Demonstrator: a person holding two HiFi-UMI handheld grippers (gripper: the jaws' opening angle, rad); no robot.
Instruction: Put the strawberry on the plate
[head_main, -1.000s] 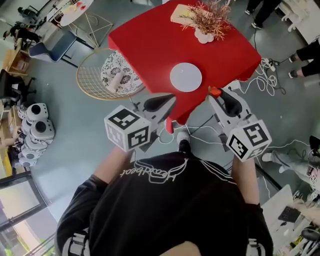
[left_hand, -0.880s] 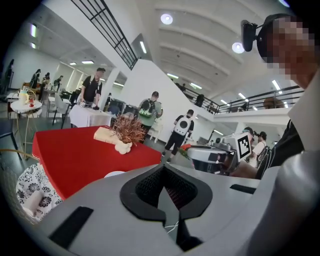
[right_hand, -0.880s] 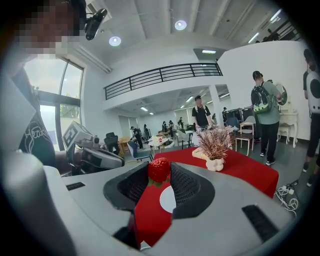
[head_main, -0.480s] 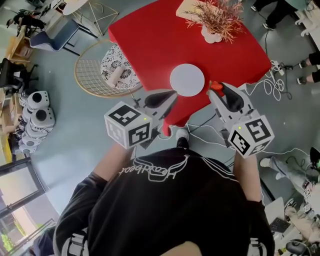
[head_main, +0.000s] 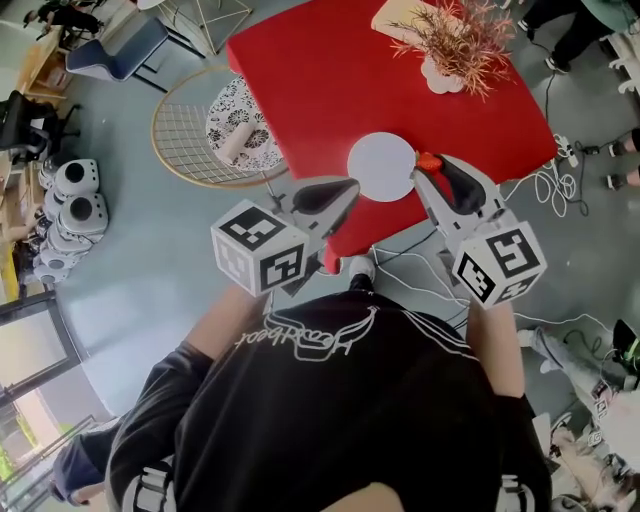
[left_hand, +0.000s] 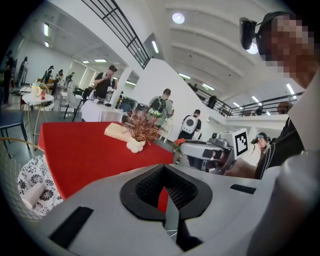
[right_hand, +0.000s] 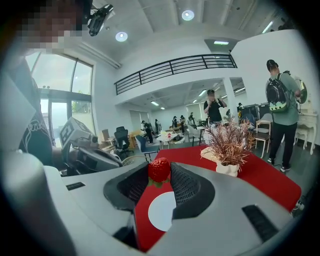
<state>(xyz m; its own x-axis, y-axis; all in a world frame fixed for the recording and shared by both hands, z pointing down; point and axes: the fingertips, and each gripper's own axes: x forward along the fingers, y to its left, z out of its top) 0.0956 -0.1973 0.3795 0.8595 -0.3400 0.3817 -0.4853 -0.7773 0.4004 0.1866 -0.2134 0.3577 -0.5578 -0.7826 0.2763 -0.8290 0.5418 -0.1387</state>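
Strawberry (right_hand: 159, 170) pinched at the jaw tips of the right gripper (head_main: 432, 170), held just beside the right edge of the plate (head_main: 375, 165) on the table (head_main: 310, 70). The left gripper (head_main: 345, 192), jaws together and empty, hangs off the plate's near-left side. Best course, it seems: carry the berry over the plate's middle, lower it close, then part the jaws gently so it cannot roll.

- strawberry (right_hand: 159, 170): red, whole, green calyx pointing down; pinched at right gripper (right_hand: 159, 176) jaw tips, at plate's 3 o'clock, just beside its rim.
- plate (head_main: 381, 166): white, round, flat on red table (head_main: 320, 70).
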